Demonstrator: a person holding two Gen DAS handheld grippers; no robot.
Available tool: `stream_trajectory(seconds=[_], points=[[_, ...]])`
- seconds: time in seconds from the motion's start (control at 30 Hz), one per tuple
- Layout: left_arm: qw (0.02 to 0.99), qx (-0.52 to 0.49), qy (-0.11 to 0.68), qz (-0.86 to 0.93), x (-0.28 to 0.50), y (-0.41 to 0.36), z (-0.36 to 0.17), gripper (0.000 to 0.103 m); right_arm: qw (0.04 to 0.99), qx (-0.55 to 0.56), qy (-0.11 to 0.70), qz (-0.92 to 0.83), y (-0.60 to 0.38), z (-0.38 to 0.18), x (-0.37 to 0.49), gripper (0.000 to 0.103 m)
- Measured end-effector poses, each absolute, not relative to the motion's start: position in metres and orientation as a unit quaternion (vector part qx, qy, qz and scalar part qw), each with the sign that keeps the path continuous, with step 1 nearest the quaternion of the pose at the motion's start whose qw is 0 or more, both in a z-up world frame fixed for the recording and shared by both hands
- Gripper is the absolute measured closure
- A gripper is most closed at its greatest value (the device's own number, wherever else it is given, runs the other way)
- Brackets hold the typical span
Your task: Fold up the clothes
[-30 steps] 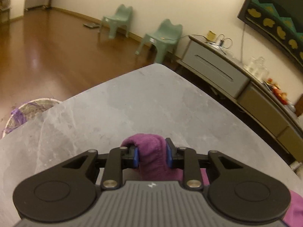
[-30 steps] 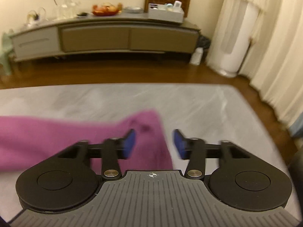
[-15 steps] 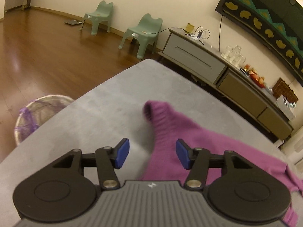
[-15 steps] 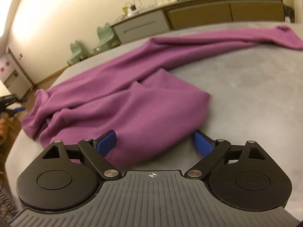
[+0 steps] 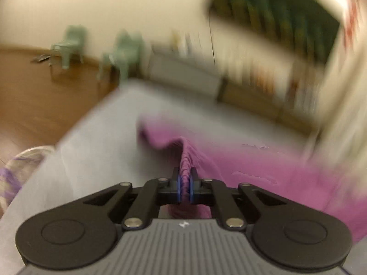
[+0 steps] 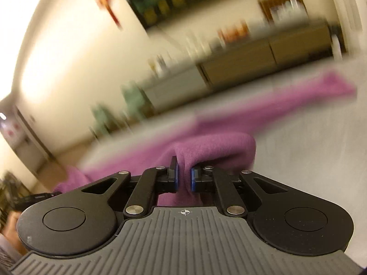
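Observation:
A purple knit garment point(image 5: 263, 174) lies spread across the grey table point(image 5: 98, 151). In the left wrist view my left gripper point(image 5: 184, 184) is shut on a pinched ridge of the purple fabric, which rises from the pads toward the sleeve end point(image 5: 151, 133). In the right wrist view my right gripper point(image 6: 184, 178) is shut on a thick fold of the same garment point(image 6: 218, 147); a long purple sleeve point(image 6: 298, 96) stretches away to the far right. Both views are blurred by motion.
A woven basket point(image 5: 20, 167) with purple cloth stands off the table's left edge. Two green chairs point(image 5: 125, 50) and a long sideboard point(image 6: 263, 57) line the far wall. A hand holding the other gripper point(image 6: 25, 200) shows at the lower left in the right wrist view.
Both grippers were open half a second ago and have closed on the purple garment. Both cameras are now swinging fast, and the fabric is lifted into folds at each gripper.

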State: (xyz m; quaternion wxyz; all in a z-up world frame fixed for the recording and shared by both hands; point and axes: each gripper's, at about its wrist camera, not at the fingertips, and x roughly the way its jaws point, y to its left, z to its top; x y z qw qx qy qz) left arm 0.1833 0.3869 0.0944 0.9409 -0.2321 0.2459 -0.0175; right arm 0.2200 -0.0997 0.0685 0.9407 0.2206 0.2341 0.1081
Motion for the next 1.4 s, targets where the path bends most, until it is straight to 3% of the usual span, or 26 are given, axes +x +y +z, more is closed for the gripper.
stream_trajectory(seconds=[0.1, 0.13, 0.17, 0.23, 0.3, 0.4, 0.63, 0.8, 0.83, 0.87, 0.93, 0.97, 1.0, 1.13, 1.23, 1.3, 1.37, 1.4], points=[[0.934, -0.297, 0.2, 0.015, 0.182, 0.411, 0.113, 0.095, 0.962, 0.176, 0.201, 0.064, -0.116, 0.131, 0.219, 0.095], [0.931, -0.292, 0.217, 0.03, 0.191, 0.406, 0.108, 0.094, 0.965, 0.154, 0.208, 0.045, -0.118, 0.138, 0.229, 0.087], [0.924, -0.288, 0.251, 0.035, 0.204, 0.398, 0.096, 0.094, 0.965, 0.135, 0.224, 0.031, -0.119, 0.137, 0.245, 0.059], [0.914, -0.256, 0.313, 0.039, 0.224, 0.375, 0.073, 0.093, 0.954, 0.095, 0.284, -0.01, -0.12, 0.116, 0.276, 0.021], [0.905, -0.224, 0.358, 0.048, 0.233, 0.359, 0.058, 0.091, 0.943, 0.075, 0.321, -0.048, -0.125, 0.093, 0.283, 0.03], [0.91, -0.18, 0.37, 0.049, 0.229, 0.35, 0.055, 0.087, 0.941, 0.114, 0.317, -0.036, -0.139, 0.064, 0.252, 0.02], [0.915, -0.124, 0.381, 0.046, 0.205, 0.342, 0.057, 0.079, 0.945, 0.029, 0.326, -0.01, -0.137, -0.008, 0.188, 0.017], [0.915, -0.064, 0.397, 0.026, 0.192, 0.328, 0.054, 0.072, 0.941, -0.01, 0.339, 0.009, -0.131, -0.022, 0.195, 0.017], [0.914, -0.05, 0.402, 0.021, 0.191, 0.322, 0.05, 0.072, 0.942, -0.015, 0.336, 0.005, -0.134, -0.019, 0.196, 0.025], [0.912, -0.037, 0.408, 0.015, 0.19, 0.316, 0.046, 0.072, 0.943, -0.019, 0.333, 0.001, -0.137, -0.016, 0.197, 0.052], [0.911, -0.026, 0.412, 0.016, 0.194, 0.312, 0.042, 0.072, 0.944, -0.027, 0.328, -0.007, -0.142, -0.01, 0.199, 0.074], [0.91, -0.022, 0.413, 0.018, 0.196, 0.31, 0.04, 0.073, 0.945, -0.031, 0.326, -0.011, -0.145, -0.007, 0.201, 0.1], [0.91, -0.019, 0.415, 0.019, 0.198, 0.309, 0.039, 0.073, 0.946, -0.036, 0.323, -0.015, -0.148, -0.004, 0.202, 0.103], [0.907, -0.004, 0.419, 0.027, 0.207, 0.303, 0.032, 0.074, 0.948, -0.052, 0.312, -0.031, -0.159, 0.008, 0.206, 0.103], [0.909, -0.014, 0.416, 0.03, 0.208, 0.307, 0.034, 0.074, 0.958, 0.04, 0.261, -0.115, -0.229, 0.038, 0.188, 0.103], [0.909, -0.017, 0.416, 0.029, 0.207, 0.308, 0.037, 0.073, 0.947, 0.088, 0.268, -0.154, -0.264, 0.036, 0.182, 0.102], [0.911, -0.021, 0.411, 0.029, 0.201, 0.312, 0.043, 0.073, 0.931, 0.124, 0.292, -0.181, -0.28, 0.023, 0.18, 0.087], [0.913, -0.026, 0.405, 0.031, 0.197, 0.316, 0.047, 0.072, 0.927, 0.134, 0.298, -0.183, -0.282, 0.018, 0.18, 0.085]])
